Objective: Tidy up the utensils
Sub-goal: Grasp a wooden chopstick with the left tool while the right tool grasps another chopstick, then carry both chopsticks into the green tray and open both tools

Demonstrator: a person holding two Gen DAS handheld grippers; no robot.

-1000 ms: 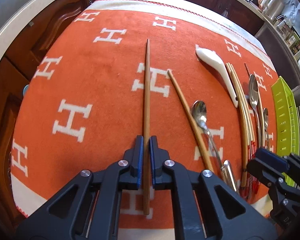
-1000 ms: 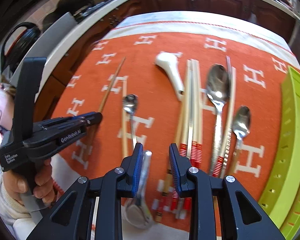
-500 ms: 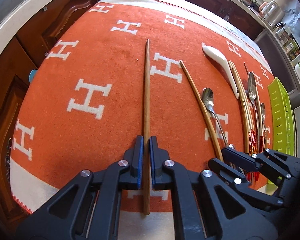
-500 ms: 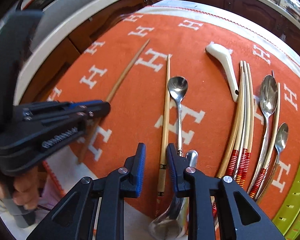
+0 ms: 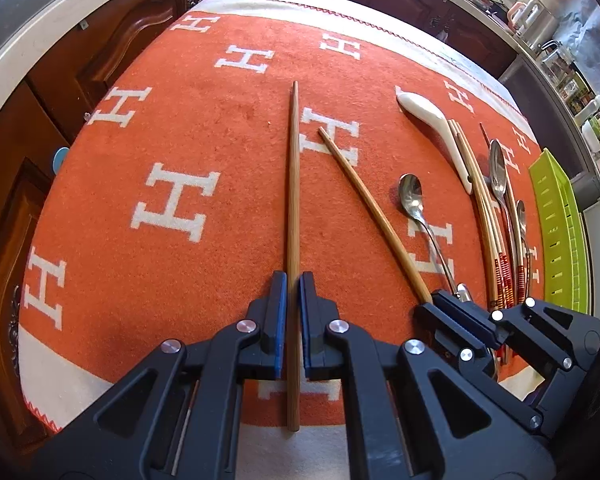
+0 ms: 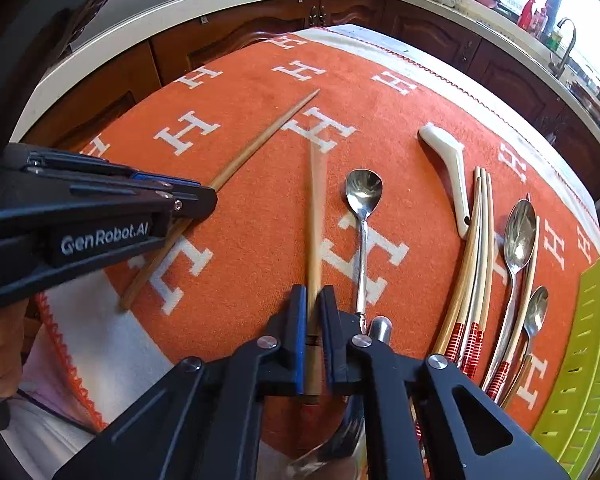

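- Left gripper point(image 5: 293, 292) is clamped on a long brown wooden chopstick point(image 5: 293, 200), which lies flat on the orange blanket with white "H" letters point(image 5: 204, 128) covering the table.
- Right gripper point(image 6: 313, 312) has its jaws closing around a second brown wooden chopstick point(image 6: 314, 220), with the blue pads already on both sides of it. This one lies just right of the first.
- "GenRobot.AI" is printed in white on the side of the left gripper, seen from the right wrist view.
- Right of the second chopstick: a small steel teaspoon point(image 6: 363, 200), then a white ceramic soup spoon point(image 6: 450, 164), a bunch of pale chopsticks with red-banded ends point(image 6: 476, 260), and two more steel spoons point(image 6: 518, 240).
- Lime-green slotted plastic tray point(image 6: 592, 340) sits at the blanket's far right edge.
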